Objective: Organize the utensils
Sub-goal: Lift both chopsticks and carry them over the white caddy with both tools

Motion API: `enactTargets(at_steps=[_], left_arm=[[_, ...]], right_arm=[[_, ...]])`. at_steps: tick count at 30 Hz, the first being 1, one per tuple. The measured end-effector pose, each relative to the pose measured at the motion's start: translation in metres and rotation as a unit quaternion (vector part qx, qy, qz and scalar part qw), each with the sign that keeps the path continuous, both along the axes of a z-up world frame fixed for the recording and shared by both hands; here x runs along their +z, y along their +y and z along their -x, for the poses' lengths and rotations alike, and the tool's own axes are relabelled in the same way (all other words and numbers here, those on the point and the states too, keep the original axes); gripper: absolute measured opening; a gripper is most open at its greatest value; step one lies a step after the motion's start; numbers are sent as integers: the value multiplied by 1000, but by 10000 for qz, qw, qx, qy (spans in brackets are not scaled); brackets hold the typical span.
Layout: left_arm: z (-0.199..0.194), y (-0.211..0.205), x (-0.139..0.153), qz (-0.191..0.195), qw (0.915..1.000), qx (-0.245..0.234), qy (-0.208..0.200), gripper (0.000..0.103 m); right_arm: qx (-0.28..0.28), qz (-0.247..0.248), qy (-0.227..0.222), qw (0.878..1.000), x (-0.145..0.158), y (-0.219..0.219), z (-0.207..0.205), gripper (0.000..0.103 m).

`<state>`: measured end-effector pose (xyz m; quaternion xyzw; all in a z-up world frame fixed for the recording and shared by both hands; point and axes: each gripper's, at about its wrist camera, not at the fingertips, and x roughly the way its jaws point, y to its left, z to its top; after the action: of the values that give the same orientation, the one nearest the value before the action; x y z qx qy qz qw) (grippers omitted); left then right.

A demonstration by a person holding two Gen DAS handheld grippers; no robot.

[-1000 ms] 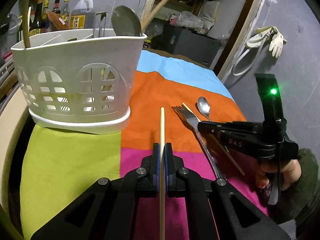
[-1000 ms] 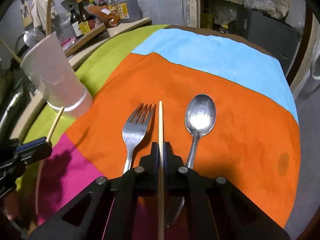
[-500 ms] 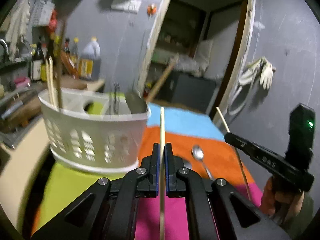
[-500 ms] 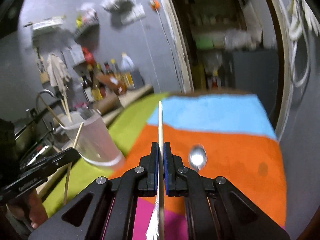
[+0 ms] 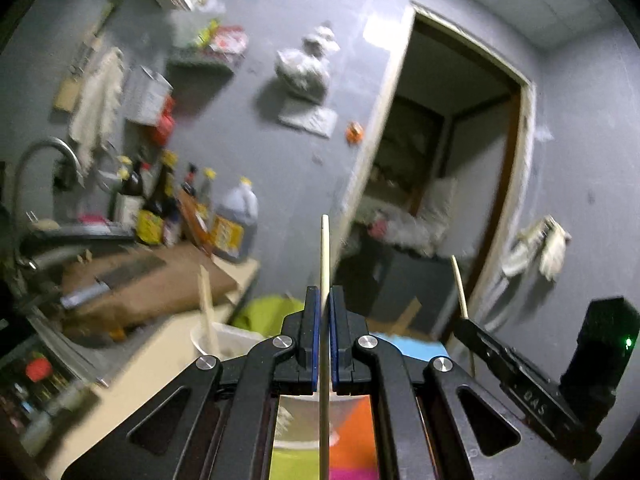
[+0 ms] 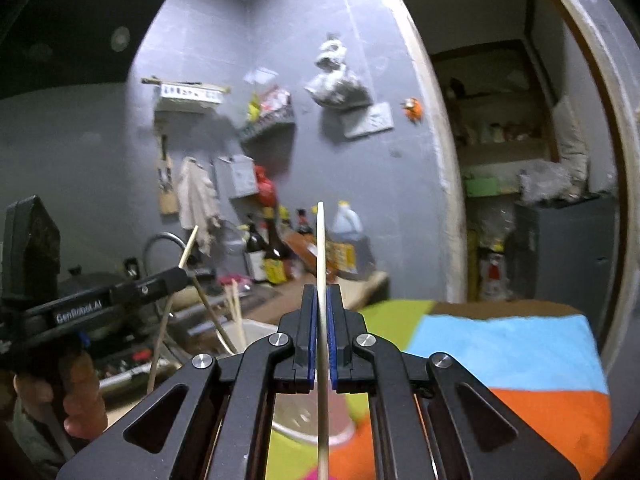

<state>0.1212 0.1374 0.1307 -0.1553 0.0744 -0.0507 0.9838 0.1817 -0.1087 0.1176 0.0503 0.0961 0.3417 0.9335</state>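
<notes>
Left tool [image 5: 324,308] clamps a chopstick [image 5: 325,248], raised above the holder [image 5: 224,336]. Right tool [image 6: 320,308] clamps a second chopstick [image 6: 320,240], also pointing up. Holder blurred, probably below both. Cloth [image 6: 520,344] covers the table.

left-view counter: brown board [image 5: 148,284] and bottles [image 5: 160,208] motion-blurred
white plastic utensil caddy [image 5: 224,338]: mostly hidden behind gripper frames
pale wooden chopstick [image 6: 322,360]: lower end cut off by frame edge

Sauce bottles [image 6: 276,256] and a large jug [image 6: 347,240] crowd the counter [image 5: 168,280] beside a curved faucet [image 5: 44,160]; a plastic bag [image 6: 336,80] hangs near the doorway [image 6: 516,160].
</notes>
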Motion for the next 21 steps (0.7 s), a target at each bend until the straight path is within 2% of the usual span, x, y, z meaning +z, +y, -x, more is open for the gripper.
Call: enactTargets(at_steps=[4, 10, 12, 16, 21], left_arm=[[-9, 31, 18, 203, 9990, 298, -260, 2], [-44, 71, 31, 509, 9964, 463, -502, 2], [-54, 80, 30, 531, 9954, 539, -591, 2], [-77, 93, 22, 688, 9940, 530, -666, 3], [-97, 97, 4, 741, 9931, 597, -691, 2]], right_arm=[[191, -281, -121, 9994, 13, 19, -10, 3], [318, -906, -152, 9953, 23, 47, -35, 3], [337, -1075, -35, 9936, 19, 54, -46, 3], [206, -1162, -96, 9930, 13, 62, -57, 3], [49, -1207, -426, 9918, 5, 67, -62, 3]])
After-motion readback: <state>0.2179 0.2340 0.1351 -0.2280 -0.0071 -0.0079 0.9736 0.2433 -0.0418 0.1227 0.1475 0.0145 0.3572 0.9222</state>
